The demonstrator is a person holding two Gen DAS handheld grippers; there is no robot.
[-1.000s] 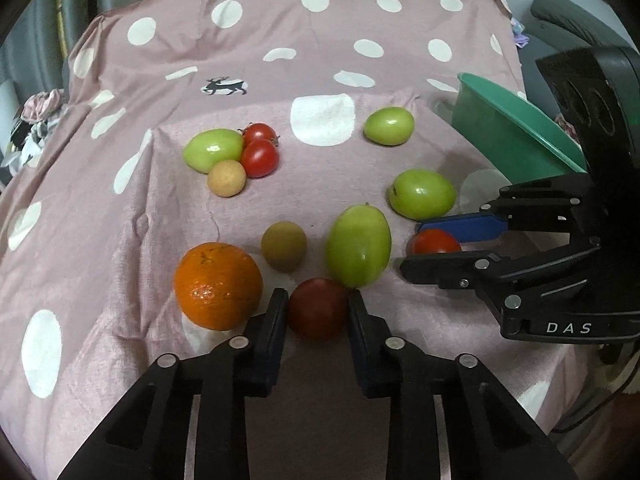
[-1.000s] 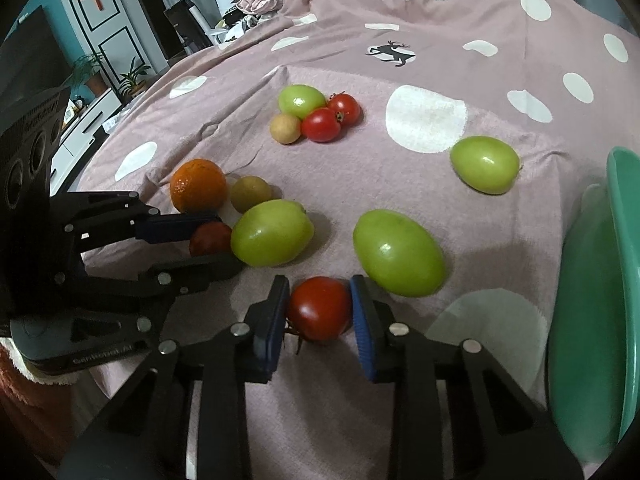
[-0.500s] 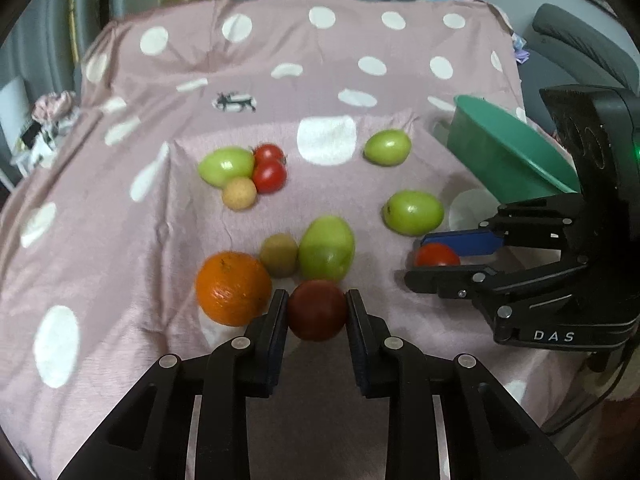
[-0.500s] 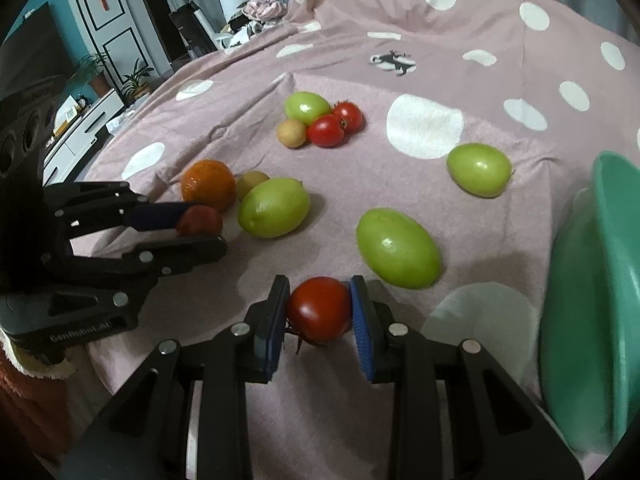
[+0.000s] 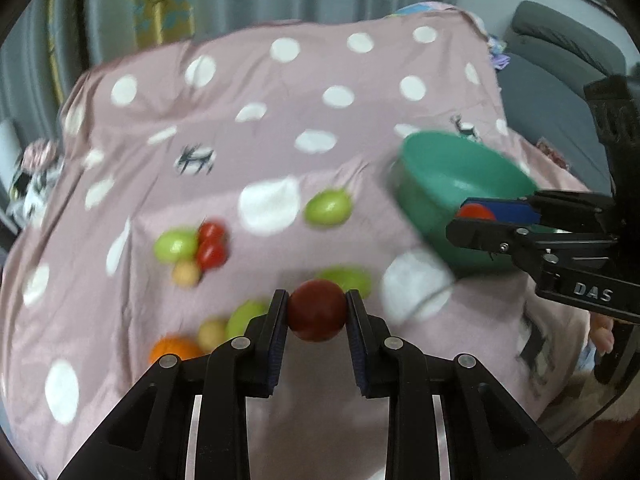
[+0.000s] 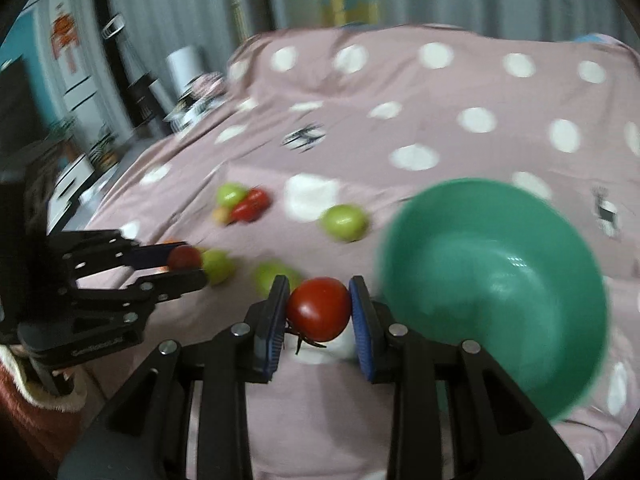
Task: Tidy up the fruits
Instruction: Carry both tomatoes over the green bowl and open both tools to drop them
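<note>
a: above the spotted cloth [image 5: 280, 92], what is being carried, and by which hand?

b: a dark red fruit [image 5: 317, 309] is pinched between the pads of the left gripper [image 5: 317, 312]. a brighter red tomato [image 6: 319, 309] is clamped in the right gripper [image 6: 319, 312], its stalk seen hanging below. both are lifted clear of the cloth.

a: where is the bowl placed relative to them?

b: the green bowl [image 6: 496, 280] is seen just to the right of the right gripper's fingers, its open mouth tilted toward that camera. from the left wrist view the bowl [image 5: 452, 184] is found further off, up and to the right, with the right gripper [image 5: 476, 216] lying between.

a: so which hand is judged nearer?

b: the right one. a short move rightward and forward would probably be needed before its tomato could be let go over the rim. the left hand would have to be brought across afterwards.

a: and what is left on the cloth?

b: several green fruits [image 6: 344, 222], an orange [image 5: 174, 350] and two small tomatoes [image 5: 211, 246], all blurred.
</note>
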